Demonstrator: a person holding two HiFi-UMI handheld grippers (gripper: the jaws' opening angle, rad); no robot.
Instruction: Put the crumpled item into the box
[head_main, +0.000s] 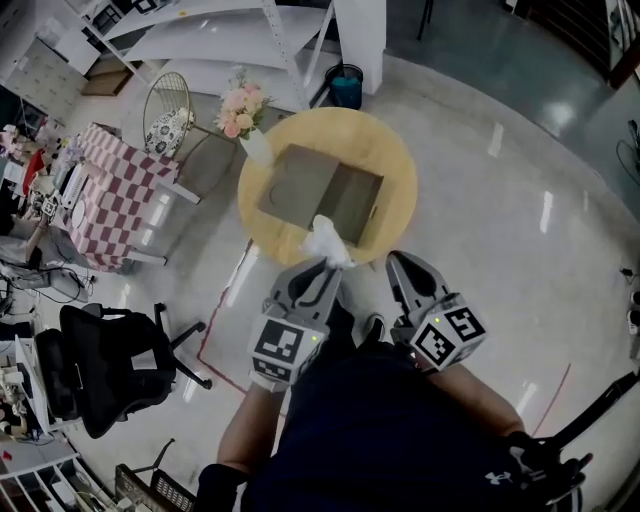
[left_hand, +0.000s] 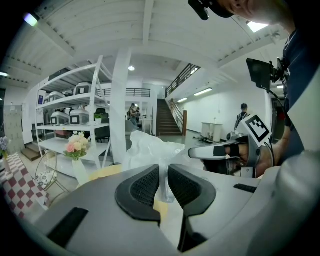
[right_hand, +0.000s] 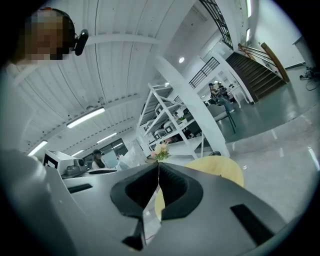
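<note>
In the head view my left gripper (head_main: 326, 262) is shut on a crumpled white plastic item (head_main: 327, 240). It holds the item over the near edge of the round wooden table (head_main: 390, 150), just in front of the open cardboard box (head_main: 290, 185). The left gripper view shows the item (left_hand: 150, 149) bunched above the black pads (left_hand: 142, 187), with a thin strip pinched between them. My right gripper (head_main: 397, 260) hangs beside it to the right. Its jaws (right_hand: 159, 175) meet with nothing between them.
A vase of pink flowers (head_main: 243, 110) stands at the table's far left rim. A wire chair (head_main: 168, 110) and a red-checked table (head_main: 115, 195) are to the left, a black office chair (head_main: 100, 365) near left, and a teal bin (head_main: 346, 85) behind.
</note>
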